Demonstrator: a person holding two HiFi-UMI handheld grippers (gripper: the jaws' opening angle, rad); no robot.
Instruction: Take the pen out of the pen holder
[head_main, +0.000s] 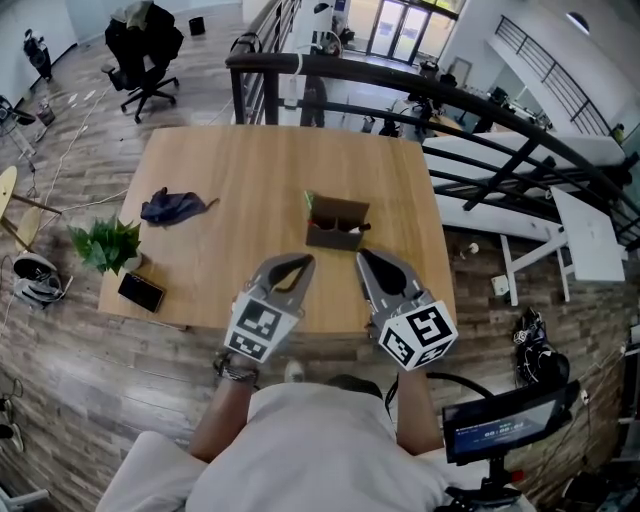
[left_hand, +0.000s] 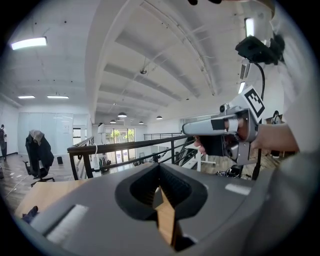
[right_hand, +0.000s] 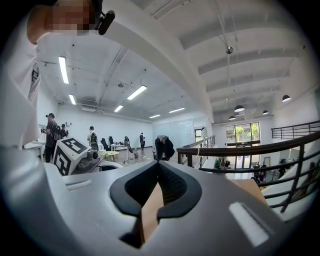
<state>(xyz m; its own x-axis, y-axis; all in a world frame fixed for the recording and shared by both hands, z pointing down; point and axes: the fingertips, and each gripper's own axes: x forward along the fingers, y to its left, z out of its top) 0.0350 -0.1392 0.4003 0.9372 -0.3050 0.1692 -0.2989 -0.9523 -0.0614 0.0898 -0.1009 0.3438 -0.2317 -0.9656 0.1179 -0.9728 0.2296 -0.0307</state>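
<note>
Grippers (head_main: 306, 261) (head_main: 362, 256) two, pen holder (head_main: 336, 224) one

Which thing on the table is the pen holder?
Look on the wooden table, right of centre, just beyond the right gripper. The pen holder is the small brown open-topped box; the dark cloth, plant and phone all lie at the left side.

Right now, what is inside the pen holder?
A green pen sticks up at the left end of the pen holder. Its compartments are shadowed, their floors hidden by the walls, so other contents cannot be told.
</note>
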